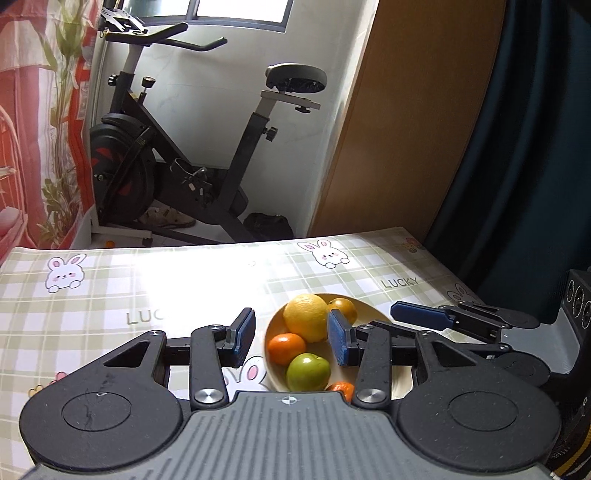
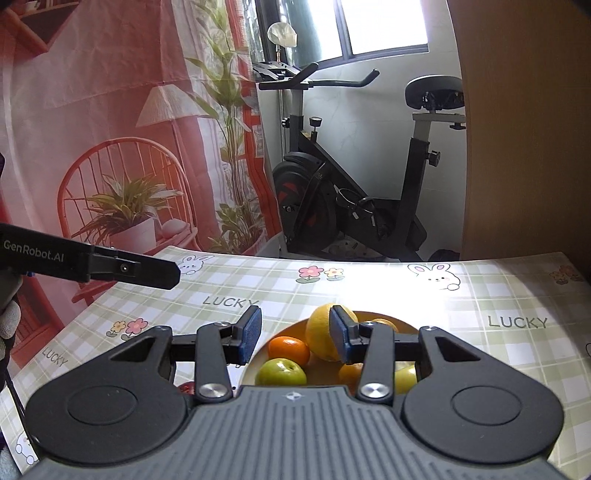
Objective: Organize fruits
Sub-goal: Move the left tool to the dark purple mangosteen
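i have both grippers over the checked tablecloth [image 1: 110, 295], just short of the plate [image 1: 373, 310] of fruit. my left gripper [image 1: 291, 338] stands wide, nothing between its jaws; the same goes for my right gripper [image 2: 295, 338]. on the plate i see a big lemon [image 1: 306, 317], an orange [image 1: 286, 349] beside it, a green apple [image 1: 308, 373] nearest me, and a small orange [image 1: 343, 308] behind. an exercise bike [image 1: 177, 147] stands beyond the table.

bike: exercise bike [image 1: 177, 147] standing by white wall
window: window [image 2: 384, 26] letting in bright daylight
left: red printed curtain [image 2: 110, 129] hanging
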